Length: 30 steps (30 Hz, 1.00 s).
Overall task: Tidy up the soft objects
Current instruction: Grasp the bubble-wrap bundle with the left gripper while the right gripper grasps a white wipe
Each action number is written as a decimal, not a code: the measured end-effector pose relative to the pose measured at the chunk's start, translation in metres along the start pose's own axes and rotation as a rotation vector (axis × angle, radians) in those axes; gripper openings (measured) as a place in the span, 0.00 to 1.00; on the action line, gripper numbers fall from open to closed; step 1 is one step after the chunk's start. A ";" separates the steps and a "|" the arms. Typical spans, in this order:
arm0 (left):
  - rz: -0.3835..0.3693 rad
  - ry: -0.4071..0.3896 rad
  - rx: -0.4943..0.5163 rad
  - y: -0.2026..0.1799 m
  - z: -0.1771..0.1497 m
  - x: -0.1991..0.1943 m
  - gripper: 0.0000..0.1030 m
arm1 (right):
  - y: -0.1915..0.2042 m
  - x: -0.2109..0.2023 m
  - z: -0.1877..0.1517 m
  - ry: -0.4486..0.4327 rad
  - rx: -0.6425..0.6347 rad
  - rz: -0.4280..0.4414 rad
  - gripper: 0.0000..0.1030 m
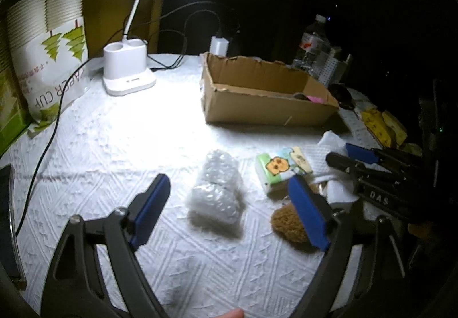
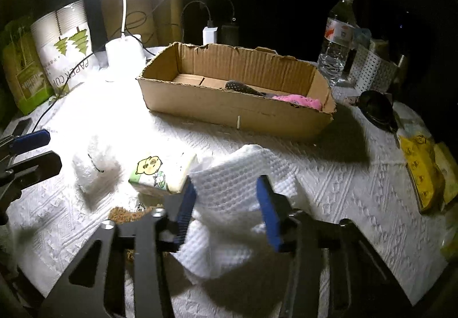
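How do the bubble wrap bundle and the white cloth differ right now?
The bubble wrap bundle is clear and bubbly; the white cloth is opaque with a waffle weave.
The bundle lies free on the table, ahead of the open left hand-held gripper; the cloth sits between the fingers of the right hand-held gripper, its far edge raised.
Both are soft and outside the cardboard box.

Behind your workspace: a lit white gooseneck desk lamp (image 1: 126, 71), a bagged stack of paper cups (image 1: 47, 54), a clear plastic water bottle (image 2: 337, 40), and a white perforated basket (image 2: 372, 69).
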State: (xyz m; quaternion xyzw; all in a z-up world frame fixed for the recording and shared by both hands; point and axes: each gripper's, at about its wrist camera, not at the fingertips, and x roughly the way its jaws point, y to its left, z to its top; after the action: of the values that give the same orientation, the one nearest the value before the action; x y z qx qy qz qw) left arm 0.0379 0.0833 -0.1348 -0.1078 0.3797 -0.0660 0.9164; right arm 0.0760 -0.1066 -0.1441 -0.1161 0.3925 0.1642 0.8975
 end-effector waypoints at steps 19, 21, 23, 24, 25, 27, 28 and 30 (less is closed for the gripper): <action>0.121 0.094 0.022 0.004 0.000 0.041 0.83 | -0.066 -0.099 0.027 -0.251 0.098 0.037 0.06; 0.140 0.113 0.027 0.005 0.000 0.049 0.83 | -0.074 -0.102 0.026 -0.258 0.106 0.024 0.06; 0.156 0.122 0.036 0.004 -0.001 0.054 0.83 | -0.082 -0.103 0.024 -0.258 0.120 0.018 0.06; 0.161 0.126 0.044 0.003 -0.001 0.057 0.83 | -0.086 -0.102 0.022 -0.255 0.127 0.014 0.06; 0.163 0.129 0.052 0.002 -0.001 0.059 0.83 | -0.088 -0.101 0.020 -0.252 0.131 0.014 0.06; 0.166 0.142 0.071 -0.003 -0.002 0.066 0.82 | -0.093 -0.098 0.016 -0.243 0.139 0.014 0.06; 0.165 0.147 0.080 -0.005 -0.002 0.069 0.79 | -0.095 -0.097 0.014 -0.239 0.142 0.016 0.06; 0.164 0.174 0.088 -0.008 -0.004 0.075 0.50 | -0.099 -0.092 0.011 -0.227 0.152 0.022 0.06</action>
State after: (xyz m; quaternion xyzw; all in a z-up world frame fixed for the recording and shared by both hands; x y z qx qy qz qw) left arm 0.0878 0.0598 -0.1871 -0.0299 0.4622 -0.0166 0.8861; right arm 0.0628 -0.2131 -0.0609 -0.0244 0.3008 0.1559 0.9406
